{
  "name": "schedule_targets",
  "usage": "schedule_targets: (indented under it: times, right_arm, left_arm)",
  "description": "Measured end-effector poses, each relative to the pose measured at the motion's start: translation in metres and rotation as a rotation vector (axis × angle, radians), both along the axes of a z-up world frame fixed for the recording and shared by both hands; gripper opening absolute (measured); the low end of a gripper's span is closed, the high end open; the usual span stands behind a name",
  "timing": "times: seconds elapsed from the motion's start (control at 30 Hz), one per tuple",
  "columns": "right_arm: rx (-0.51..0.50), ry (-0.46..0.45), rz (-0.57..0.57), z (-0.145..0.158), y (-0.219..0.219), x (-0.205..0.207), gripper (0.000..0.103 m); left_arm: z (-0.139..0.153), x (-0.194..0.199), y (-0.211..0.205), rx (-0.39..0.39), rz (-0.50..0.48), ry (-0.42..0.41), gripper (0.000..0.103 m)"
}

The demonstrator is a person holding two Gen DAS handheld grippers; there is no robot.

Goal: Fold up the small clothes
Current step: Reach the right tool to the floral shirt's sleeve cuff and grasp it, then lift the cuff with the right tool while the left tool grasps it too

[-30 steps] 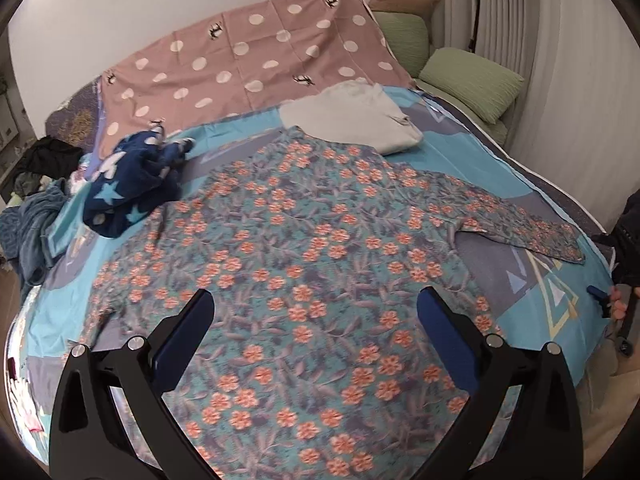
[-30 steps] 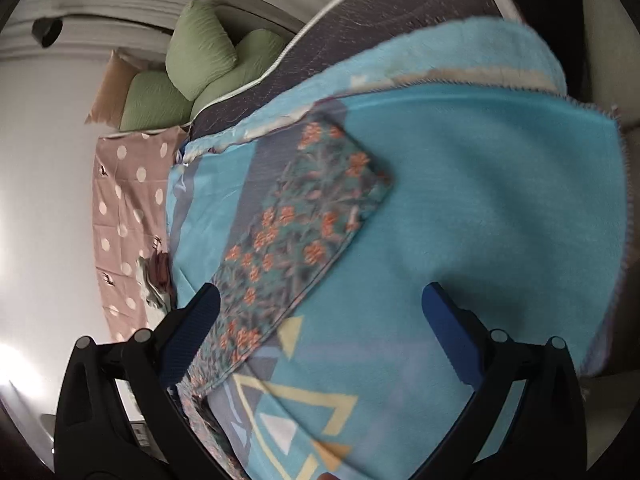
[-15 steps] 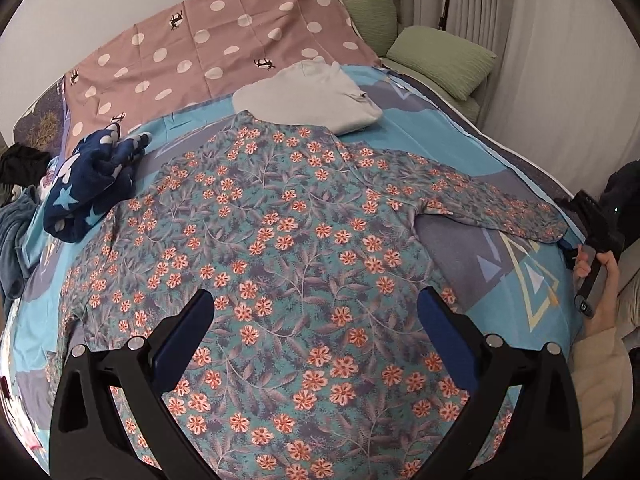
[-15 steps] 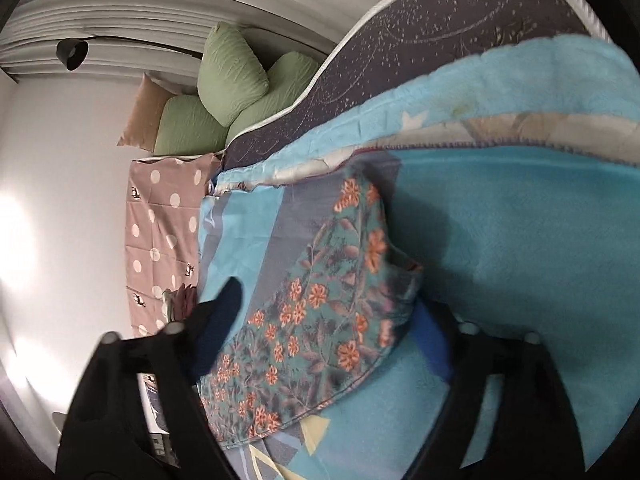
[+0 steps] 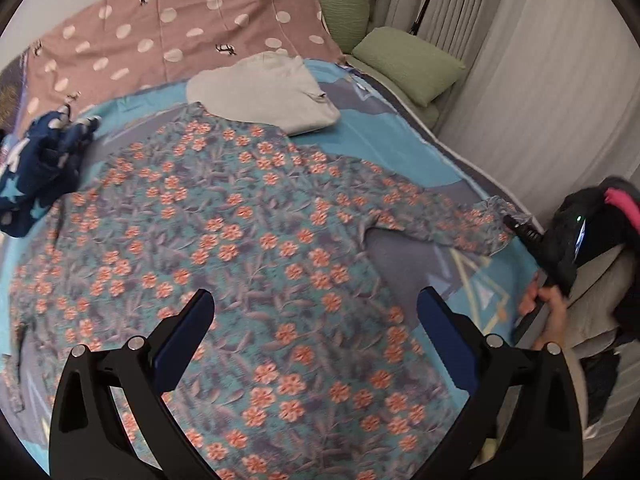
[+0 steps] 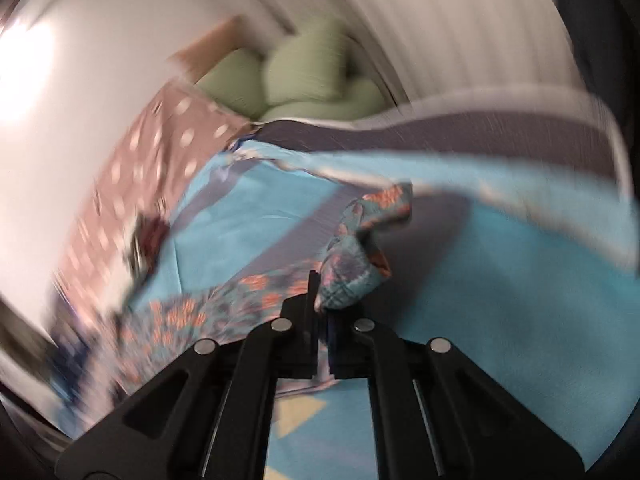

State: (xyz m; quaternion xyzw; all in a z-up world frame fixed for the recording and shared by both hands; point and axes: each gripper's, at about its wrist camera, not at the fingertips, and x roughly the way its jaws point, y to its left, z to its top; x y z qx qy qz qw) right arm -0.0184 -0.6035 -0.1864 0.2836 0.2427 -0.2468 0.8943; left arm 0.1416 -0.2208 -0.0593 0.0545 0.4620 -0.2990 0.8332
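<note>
A teal floral shirt (image 5: 240, 248) with orange flowers lies spread flat over the blue bedspread (image 5: 360, 136). My left gripper (image 5: 314, 316) hovers open above the shirt's lower body, nothing between its fingers. At the bed's right edge my right gripper (image 5: 516, 228) is shut on the cuff of the shirt's right sleeve (image 5: 452, 216). In the blurred right wrist view the right gripper (image 6: 320, 300) pinches the bunched sleeve cuff (image 6: 356, 264), lifted off the bedspread (image 6: 500, 300).
A folded grey garment (image 5: 268, 92) lies beyond the shirt's collar. A crumpled navy star-print garment (image 5: 36, 172) sits at the left. A pink dotted cloth (image 5: 180, 28) covers the bed head, green pillows (image 5: 408, 64) and curtains (image 5: 540, 80) at the right. A person's hand (image 5: 548, 312) holds the right gripper.
The right gripper shut on the sleeve cuff and rose with it, rolling. The left gripper tilted further down over the shirt, still open.
</note>
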Motion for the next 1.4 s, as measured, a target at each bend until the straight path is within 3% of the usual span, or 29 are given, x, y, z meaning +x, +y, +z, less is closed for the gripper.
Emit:
schedule_targets:
  times: [0.23, 0.43, 0.5, 0.57, 0.67, 0.83, 1.1, 1.13, 1.17, 1.3, 1.4]
  right_arm:
    - [-0.452, 0.145, 0.222, 0.037, 0.11, 0.049, 0.003]
    - [-0.728, 0.177, 0.387, 0.047, 0.208, 0.07, 0.003]
    - [-0.772, 0.177, 0.438, 0.046, 0.233, 0.073, 0.003]
    - [-0.821, 0.188, 0.478, 0.043, 0.257, 0.08, 0.003]
    - [-0.857, 0.199, 0.563, 0.03, 0.288, 0.079, 0.003]
    - [-0.918, 0.22, 0.621, 0.015, 0.313, 0.073, 0.003]
    - [-0.87, 0.191, 0.56, 0.031, 0.311, 0.076, 0.003]
    - [-0.866, 0.18, 0.56, 0.035, 0.311, 0.076, 0.003]
    - [-0.868, 0.173, 0.563, 0.035, 0.319, 0.07, 0.003]
    - [-0.908, 0.146, 0.571, 0.042, 0.336, 0.06, 0.003]
    - [-0.924, 0.147, 0.571, 0.043, 0.342, 0.057, 0.003]
  left_arm:
    - [-0.006, 0.051, -0.03, -0.316, -0.178, 0.335, 0.102]
    - [-0.024, 0.073, -0.055, -0.35, -0.24, 0.391, 0.102]
    - [-0.045, 0.082, -0.053, -0.416, -0.215, 0.517, 0.102]
    - [-0.059, 0.089, -0.047, -0.465, -0.18, 0.583, 0.102]
    - [-0.081, 0.098, -0.033, -0.474, -0.096, 0.622, 0.102]
    - [-0.108, 0.106, -0.011, -0.588, 0.008, 0.755, 0.102]
    - [-0.117, 0.091, 0.001, -0.687, 0.017, 0.854, 0.102]
    - [-0.117, 0.089, 0.001, -0.699, 0.01, 0.863, 0.096]
    - [-0.117, 0.089, -0.002, -0.713, 0.001, 0.878, 0.083]
    - [-0.122, 0.089, -0.001, -0.757, 0.025, 0.91, 0.058]
    - [-0.109, 0.087, 0.011, -0.74, 0.038, 0.791, 0.035]
